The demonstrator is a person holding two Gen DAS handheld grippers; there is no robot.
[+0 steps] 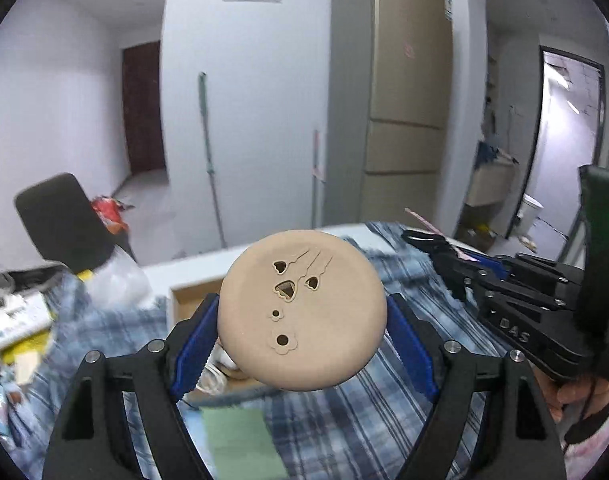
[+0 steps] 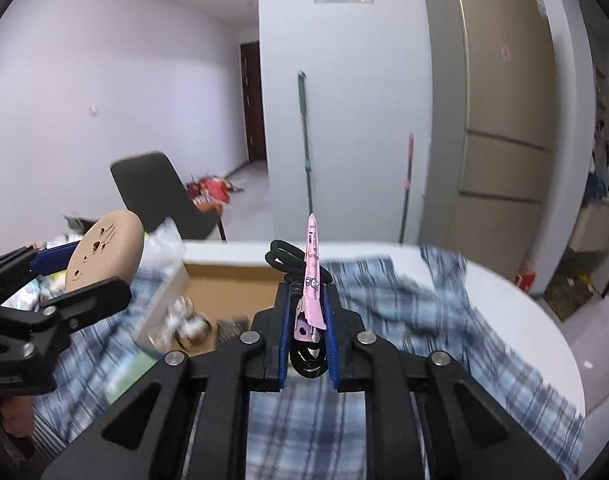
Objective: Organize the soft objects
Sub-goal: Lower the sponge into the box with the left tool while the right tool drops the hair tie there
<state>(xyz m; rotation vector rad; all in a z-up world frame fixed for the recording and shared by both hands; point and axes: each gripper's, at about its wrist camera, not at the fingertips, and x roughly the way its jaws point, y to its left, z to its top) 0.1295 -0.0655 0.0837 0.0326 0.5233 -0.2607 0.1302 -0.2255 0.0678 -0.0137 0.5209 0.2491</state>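
The left gripper [image 1: 302,316] holds a round beige pad [image 1: 302,312] with small heart and flower cut-outs, its blue fingers [image 1: 196,340] pressed on the two edges and spread wide to take it. The pad is lifted clear above the worktop [image 1: 208,264], which is covered by a blue plaid cloth [image 1: 356,416]. The left wrist view shows the pad face-on; from the right wrist view it appears at the far left, tilted, in front of a black chair [image 2: 152,192].

The right gripper [image 2: 308,320] has its fingers closed tight on a pink hair clip [image 2: 312,280] with a cartoon print, together with black hair ties [image 2: 304,364]; the clip points up and away. Only the right wrist view shows this grip head-on; the left wrist view shows that gripper from the side at the right, with a hand [image 1: 564,392] under it.

Beyond both grippers an open cardboard box [image 2: 232,284] sits on the cloth, holding small blurred items. A green piece [image 1: 240,436] lies near, on the cloth.
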